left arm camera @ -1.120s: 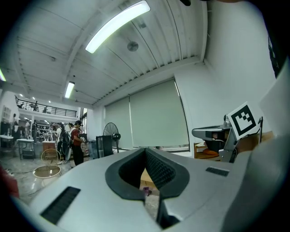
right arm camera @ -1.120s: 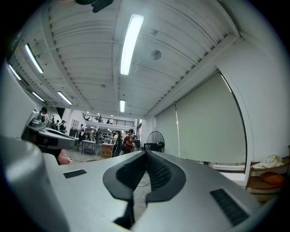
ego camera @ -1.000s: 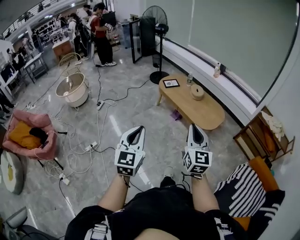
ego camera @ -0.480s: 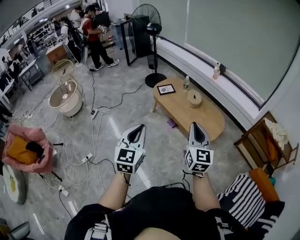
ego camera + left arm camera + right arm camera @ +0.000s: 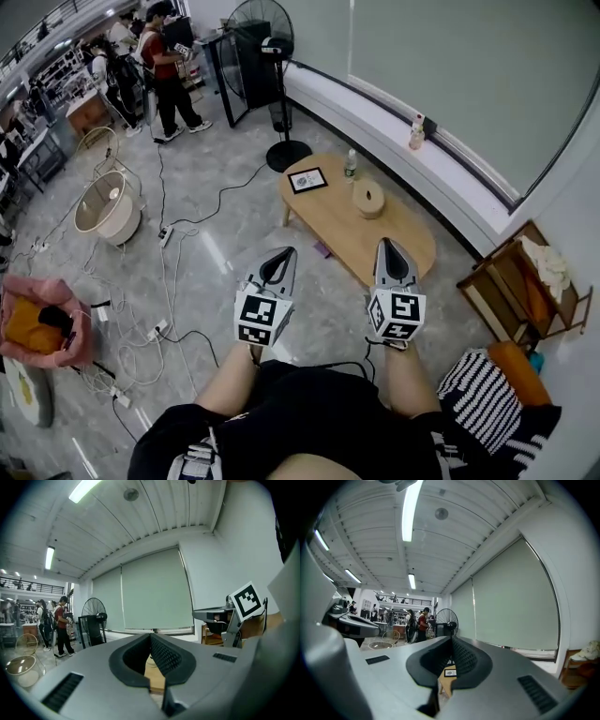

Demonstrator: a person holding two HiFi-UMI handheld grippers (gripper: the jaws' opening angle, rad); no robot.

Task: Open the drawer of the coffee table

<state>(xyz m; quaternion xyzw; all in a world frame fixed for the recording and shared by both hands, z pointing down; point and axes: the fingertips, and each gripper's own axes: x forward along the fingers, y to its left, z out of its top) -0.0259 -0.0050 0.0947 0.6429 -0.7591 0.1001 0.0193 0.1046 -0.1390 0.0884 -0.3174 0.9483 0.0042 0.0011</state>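
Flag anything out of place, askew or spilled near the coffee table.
Nothing on the coffee table looks tipped or spilled. A small purple thing lies on the floor beside its edge; what it is can't be made out. Loose cables sprawl over the floor further left.

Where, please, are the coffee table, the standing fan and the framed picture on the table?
coffee table [image 5: 398, 232]: head view, on the bare wooden top.
standing fan [image 5: 253, 25]: head view, on the round grille.
framed picture [image 5: 307, 180]: head view, on the middle of the frame.
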